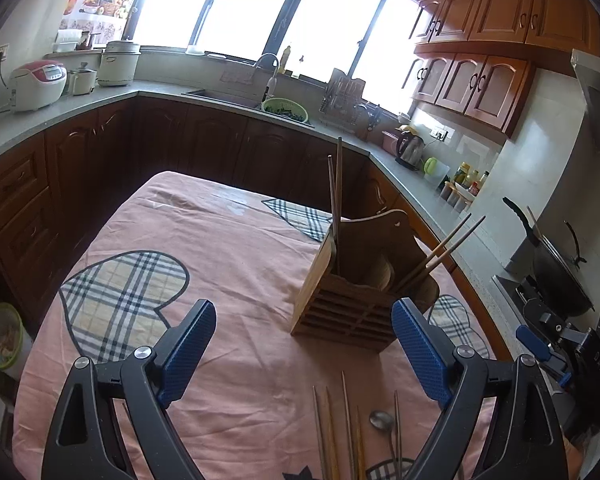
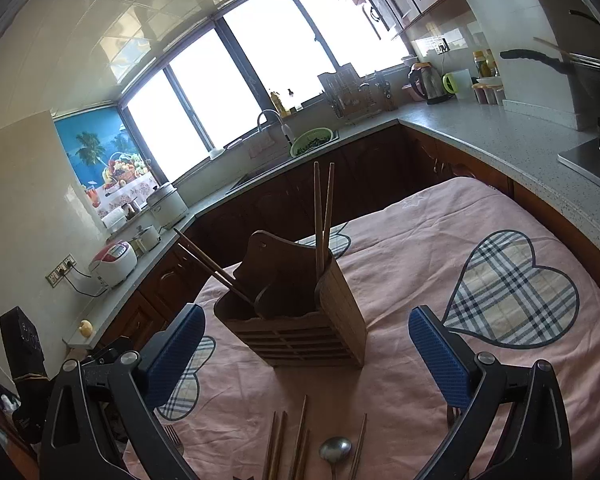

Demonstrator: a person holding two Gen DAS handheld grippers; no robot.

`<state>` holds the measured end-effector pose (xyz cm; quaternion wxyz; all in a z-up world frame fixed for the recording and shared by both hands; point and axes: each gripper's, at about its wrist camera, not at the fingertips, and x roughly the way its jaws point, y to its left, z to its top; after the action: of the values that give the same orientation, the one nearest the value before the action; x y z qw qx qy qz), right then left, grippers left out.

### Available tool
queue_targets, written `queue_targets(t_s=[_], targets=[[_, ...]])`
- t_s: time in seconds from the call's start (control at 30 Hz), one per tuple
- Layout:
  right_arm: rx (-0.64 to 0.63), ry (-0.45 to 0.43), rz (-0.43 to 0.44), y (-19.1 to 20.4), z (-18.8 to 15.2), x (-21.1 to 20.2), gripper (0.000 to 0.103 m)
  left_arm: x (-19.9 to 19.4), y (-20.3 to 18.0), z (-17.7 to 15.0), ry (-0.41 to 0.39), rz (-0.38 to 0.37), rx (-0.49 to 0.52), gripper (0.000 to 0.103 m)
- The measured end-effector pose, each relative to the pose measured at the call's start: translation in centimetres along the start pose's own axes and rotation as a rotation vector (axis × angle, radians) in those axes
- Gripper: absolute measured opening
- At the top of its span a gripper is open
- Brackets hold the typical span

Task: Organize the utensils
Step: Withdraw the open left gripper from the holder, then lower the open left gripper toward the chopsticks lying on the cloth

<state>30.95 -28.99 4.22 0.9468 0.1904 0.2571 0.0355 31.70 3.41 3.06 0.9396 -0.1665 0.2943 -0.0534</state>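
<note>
A wooden utensil holder (image 1: 352, 300) (image 2: 300, 332) stands upright on the pink tablecloth. One pair of chopsticks (image 1: 335, 200) (image 2: 323, 216) stands in one end compartment. Another pair (image 1: 446, 246) (image 2: 212, 264) leans out of the other end. Loose chopsticks (image 1: 332, 432) (image 2: 288, 440) and a metal spoon (image 1: 382, 420) (image 2: 335, 449) lie on the cloth in front of the holder. A fork's tines (image 2: 174, 438) show by the left finger. My left gripper (image 1: 304, 312) is open and empty, just short of the holder. My right gripper (image 2: 307, 314) is open wide and empty, facing the holder; its blue pad also shows (image 1: 534, 342).
The table (image 1: 228, 248) wears a pink cloth with plaid hearts. Behind it runs an L-shaped counter (image 2: 500, 136) with a sink, a green colander (image 1: 286, 108), a kettle (image 1: 410, 148), a rice cooker (image 1: 38, 84) and a wok (image 1: 560, 276) on the stove.
</note>
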Motion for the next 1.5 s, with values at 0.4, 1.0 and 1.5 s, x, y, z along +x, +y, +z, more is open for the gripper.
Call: queue_targets(t_s=[0.4, 1.0, 1.5], targets=[[0.003, 0.048, -0.026, -0.5, -4.0, -2.9, 0.103, -3.0, 0.5, -3.2, 0.065, 0.007, -0.025, 0.09], [0.0, 0.139, -0.077, -1.8, -8.4, -3.0, 0.103, -1.3, 0.0, -5.5, 0.171, 0.056, -0.005, 0.09], [0.011, 0.175, -0.082, -3.1, -8.4, -1.0, 0.101, 3.3, -2.9, -5.5, 0.284, -0.001, 0.122, 0.064]])
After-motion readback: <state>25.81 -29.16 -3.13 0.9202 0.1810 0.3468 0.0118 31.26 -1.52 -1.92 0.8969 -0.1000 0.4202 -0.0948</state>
